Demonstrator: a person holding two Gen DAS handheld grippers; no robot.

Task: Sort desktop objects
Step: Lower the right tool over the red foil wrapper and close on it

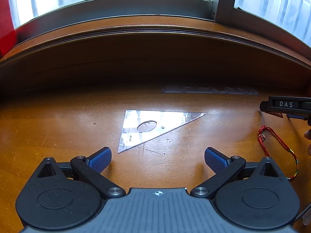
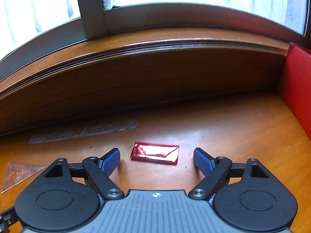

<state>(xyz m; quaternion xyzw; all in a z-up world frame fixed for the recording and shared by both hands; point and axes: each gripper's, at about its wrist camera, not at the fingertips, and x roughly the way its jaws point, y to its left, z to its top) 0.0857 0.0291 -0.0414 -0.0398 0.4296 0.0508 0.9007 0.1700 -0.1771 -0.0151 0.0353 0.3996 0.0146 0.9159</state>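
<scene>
A clear plastic set square [image 1: 153,126] lies flat on the wooden desk [image 1: 48,132], just ahead of my left gripper [image 1: 157,160], which is open and empty. A clear stencil ruler [image 1: 209,89] lies further back. A red cord bracelet [image 1: 276,147] lies at the right. My right gripper [image 2: 157,160] is open and empty, with a shiny red foil packet [image 2: 155,153] lying flat between and just ahead of its fingertips. The set square [image 2: 16,171] and the stencil ruler [image 2: 83,131] show at the left of the right wrist view.
A raised wooden sill [image 1: 155,44] and window run along the back of the desk. A red box [image 2: 297,89] stands at the desk's right end; another red object [image 1: 6,23] is at the far left. The other gripper's black body [image 1: 287,105] shows at the right edge.
</scene>
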